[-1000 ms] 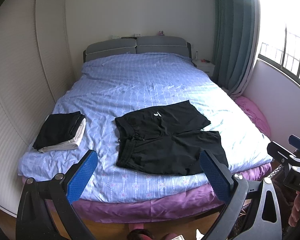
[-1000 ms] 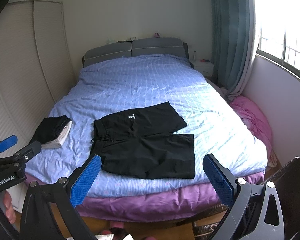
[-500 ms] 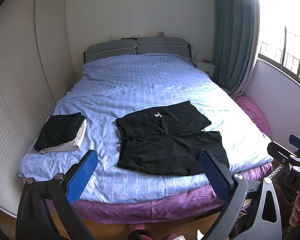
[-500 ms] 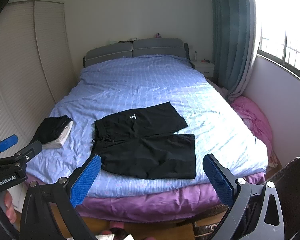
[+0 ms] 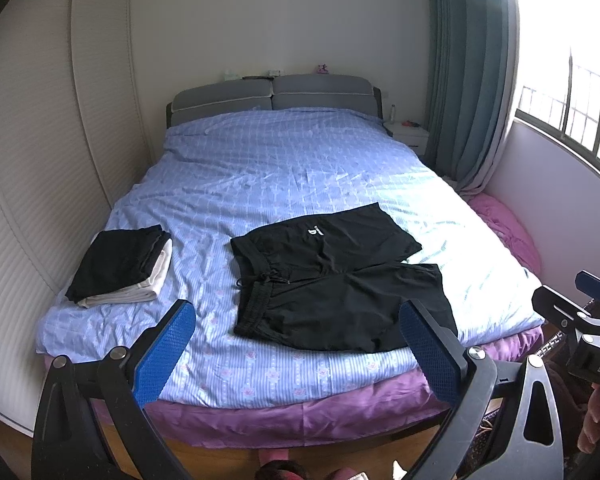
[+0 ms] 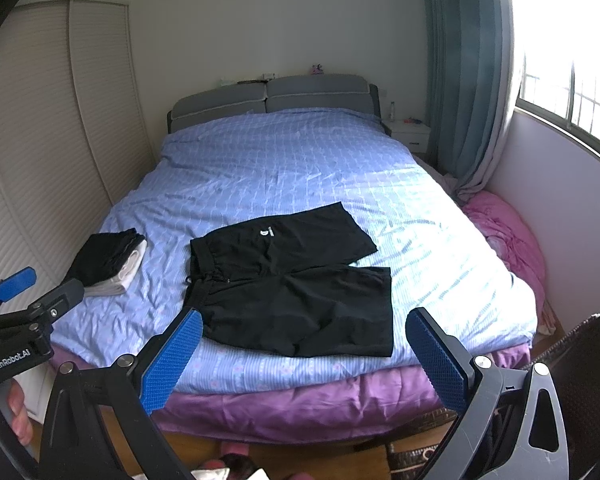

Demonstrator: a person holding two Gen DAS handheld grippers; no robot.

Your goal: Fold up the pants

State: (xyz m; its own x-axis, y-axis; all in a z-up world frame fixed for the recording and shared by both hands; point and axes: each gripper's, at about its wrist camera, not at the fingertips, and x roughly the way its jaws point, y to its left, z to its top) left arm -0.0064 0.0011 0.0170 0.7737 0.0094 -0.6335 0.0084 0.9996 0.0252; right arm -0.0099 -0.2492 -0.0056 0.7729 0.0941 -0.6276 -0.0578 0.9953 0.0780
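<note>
Almost nothing has shifted over the last second: both wrist views have crept very slightly toward the foot of the bed (image 5: 300,376), so the black shorts (image 5: 332,280) sit a touch lower and nearer in each picture, while the garment itself lies just as it did. It is spread flat on the blue cover near the foot edge, waistband toward 9 o'clock, one leg angled out toward 1 o'clock and the other running to 3 o'clock; no fold has been started. The left gripper (image 5: 296,344) and the right gripper (image 6: 304,354) both hover short of the mattress with their blue pads spread wide and nothing between them. A stack of folded clothes (image 5: 120,266) rests at about 9 o'clock from the shorts, well apart from them. I judge this as the approach stage: the hands are closing in, and the likely first grasp points are the near hem and waistband.
</note>
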